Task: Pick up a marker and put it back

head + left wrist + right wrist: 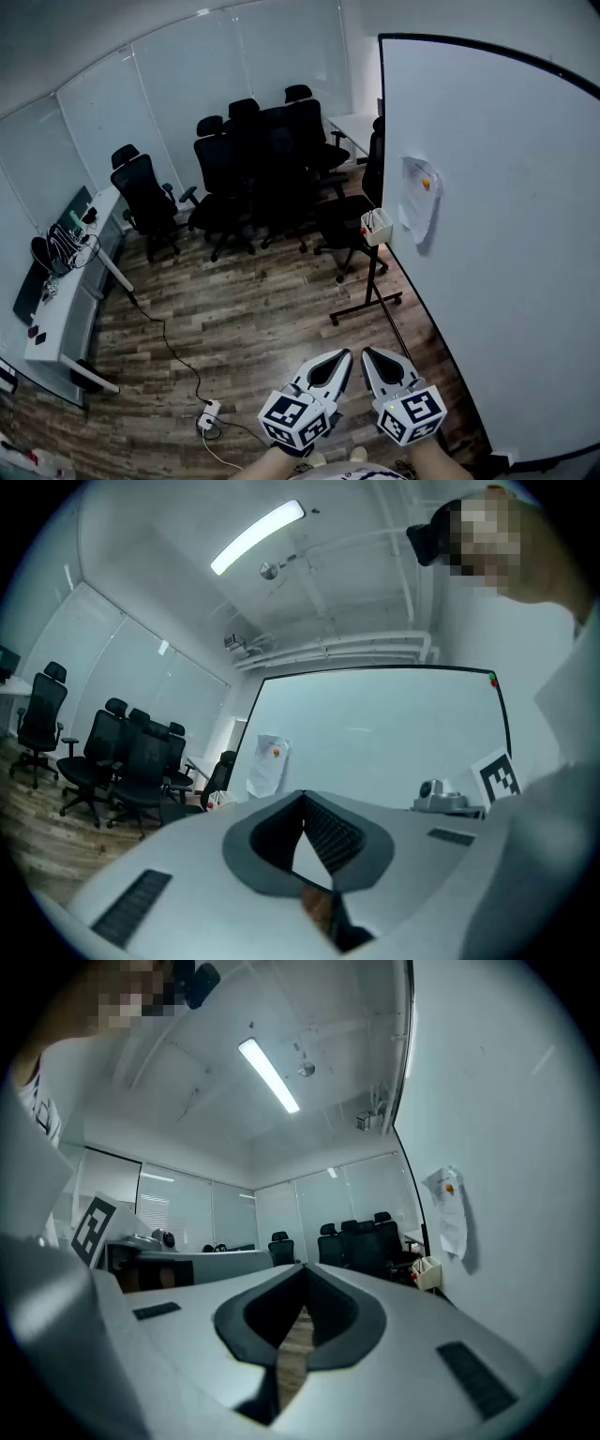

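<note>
Standing well back from the whiteboard (506,234), the person is holding both tools low and close to the body, so the task is looking barely begun. The left gripper (343,357) is showing its jaws pressed together at the tips in its own view, with nothing between them. Only the board and a pinned sheet of paper (418,199) are appearing beyond. The right gripper (368,356) is doing the same: its jaws are closed tip to tip, a sliver of wood-plank floor (244,328) is showing through the gap behind the tips, and no object is caught there. The two grippers are hovering side by side, near each other, above the floor.

A small white holder box (376,226) is sitting at the whiteboard's left edge, above the black stand (370,291), well apart from both grippers. Thin sticks with a hint of red are poking out of it. I am judging these to be the markers (371,219), though they are too small to be sure of. None is sitting in a jaw.

So nothing of the job is appearing done: the approach, the opening of a gripper, the pick from the box and the return to it are all remaining. Black office chairs (262,159) are crowding the room beyond the stand.
</note>
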`<action>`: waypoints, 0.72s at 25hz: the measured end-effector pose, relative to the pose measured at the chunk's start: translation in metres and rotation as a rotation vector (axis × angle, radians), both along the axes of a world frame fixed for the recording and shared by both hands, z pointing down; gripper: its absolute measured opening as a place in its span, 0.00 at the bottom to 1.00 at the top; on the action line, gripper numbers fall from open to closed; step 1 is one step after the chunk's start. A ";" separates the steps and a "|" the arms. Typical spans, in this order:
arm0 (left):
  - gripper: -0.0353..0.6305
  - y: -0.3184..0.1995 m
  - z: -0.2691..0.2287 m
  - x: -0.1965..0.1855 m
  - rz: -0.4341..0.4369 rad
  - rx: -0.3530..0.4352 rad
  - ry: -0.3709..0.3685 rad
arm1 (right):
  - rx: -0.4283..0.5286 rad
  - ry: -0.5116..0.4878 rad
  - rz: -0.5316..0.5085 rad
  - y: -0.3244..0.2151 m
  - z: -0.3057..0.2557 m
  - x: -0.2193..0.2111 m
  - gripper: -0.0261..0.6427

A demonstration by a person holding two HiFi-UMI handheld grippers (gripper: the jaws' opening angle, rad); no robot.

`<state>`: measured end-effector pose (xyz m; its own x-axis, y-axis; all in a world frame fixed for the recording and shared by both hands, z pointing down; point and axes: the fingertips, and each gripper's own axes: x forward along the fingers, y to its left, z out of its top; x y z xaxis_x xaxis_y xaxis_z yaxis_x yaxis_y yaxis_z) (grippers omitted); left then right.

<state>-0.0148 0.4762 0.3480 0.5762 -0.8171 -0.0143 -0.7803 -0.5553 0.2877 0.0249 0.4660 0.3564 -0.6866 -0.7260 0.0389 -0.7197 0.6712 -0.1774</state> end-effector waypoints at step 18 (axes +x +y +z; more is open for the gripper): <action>0.07 -0.014 0.002 0.015 -0.026 0.013 -0.051 | 0.031 -0.038 0.008 -0.016 -0.009 0.021 0.06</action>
<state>0.0000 0.4622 0.3497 0.5549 -0.8319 0.0040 -0.8082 -0.5379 0.2397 0.0456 0.4496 0.3478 -0.6811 -0.7322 -0.0097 -0.7185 0.6709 -0.1834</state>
